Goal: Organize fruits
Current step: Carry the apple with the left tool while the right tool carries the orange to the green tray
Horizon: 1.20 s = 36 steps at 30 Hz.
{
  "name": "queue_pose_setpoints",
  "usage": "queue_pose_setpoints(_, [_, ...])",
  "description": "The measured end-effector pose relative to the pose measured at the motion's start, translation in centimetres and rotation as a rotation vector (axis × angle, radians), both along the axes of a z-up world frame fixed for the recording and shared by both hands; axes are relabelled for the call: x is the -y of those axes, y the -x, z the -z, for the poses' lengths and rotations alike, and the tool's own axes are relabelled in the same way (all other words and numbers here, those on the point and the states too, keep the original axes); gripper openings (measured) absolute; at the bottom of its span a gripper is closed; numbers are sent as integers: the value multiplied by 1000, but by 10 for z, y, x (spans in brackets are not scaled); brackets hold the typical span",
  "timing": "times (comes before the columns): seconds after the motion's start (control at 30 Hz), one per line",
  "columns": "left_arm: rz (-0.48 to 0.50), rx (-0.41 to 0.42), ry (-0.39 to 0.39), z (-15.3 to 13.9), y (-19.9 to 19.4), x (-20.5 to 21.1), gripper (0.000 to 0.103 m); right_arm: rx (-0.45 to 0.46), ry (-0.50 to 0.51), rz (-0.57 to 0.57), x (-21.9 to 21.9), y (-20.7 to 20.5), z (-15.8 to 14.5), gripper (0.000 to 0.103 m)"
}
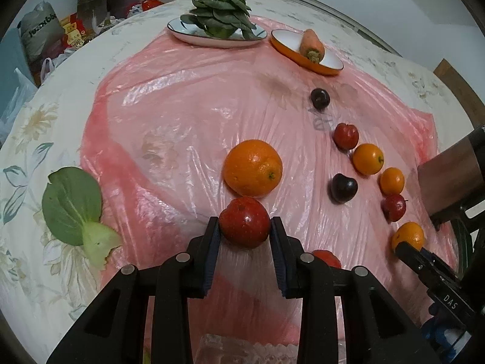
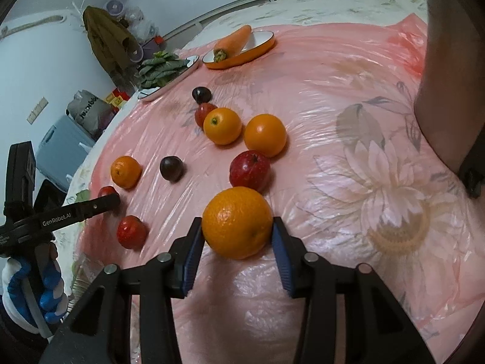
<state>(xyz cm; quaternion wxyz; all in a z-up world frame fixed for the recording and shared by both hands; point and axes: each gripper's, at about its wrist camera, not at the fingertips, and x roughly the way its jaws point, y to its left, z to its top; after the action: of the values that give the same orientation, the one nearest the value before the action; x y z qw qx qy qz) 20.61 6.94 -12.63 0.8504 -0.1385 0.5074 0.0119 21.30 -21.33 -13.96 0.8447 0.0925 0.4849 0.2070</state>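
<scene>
My left gripper (image 1: 245, 227) is shut on a red apple (image 1: 245, 223) low over the pink plastic sheet (image 1: 169, 115). A large orange (image 1: 253, 172) lies just beyond it. My right gripper (image 2: 238, 233) is shut on an orange (image 2: 237, 223); a red apple (image 2: 250, 174) sits right behind it. A curved row of small oranges, red fruits and dark plums (image 1: 343, 188) runs along the right in the left wrist view. The right gripper's finger (image 1: 407, 250) touches the nearest orange (image 1: 407, 236) there.
A white plate of leafy greens (image 1: 218, 35) and an orange-rimmed plate (image 1: 291, 42) with a carrot (image 1: 312, 44) stand at the far side. A loose bok choy leaf (image 1: 75, 209) lies on the floral cloth at left. Clutter and bags sit beyond the table's left edge.
</scene>
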Motion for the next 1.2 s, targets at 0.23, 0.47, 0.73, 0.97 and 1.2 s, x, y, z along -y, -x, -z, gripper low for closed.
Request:
queue_pose_setpoints(0.23, [-7, 21, -12, -16, 11, 2, 28, 31, -5, 13, 11, 12, -18, 58])
queue_pose_setpoints(0.47, [40, 48, -9, -40, 28, 28, 28, 90, 22, 32, 48, 40, -47, 58])
queue_pose_setpoints(0.73, [193, 69, 74, -66, 39, 120, 28, 142, 77, 155, 137, 73, -74, 58])
queue_pose_setpoints(0.97, [385, 59, 169, -83, 40, 235, 28, 166, 119, 342, 245, 94, -87, 58])
queue_pose_setpoints(1.2, [605, 43, 185, -90, 40, 369, 28, 152, 161, 496, 339, 108, -82, 58])
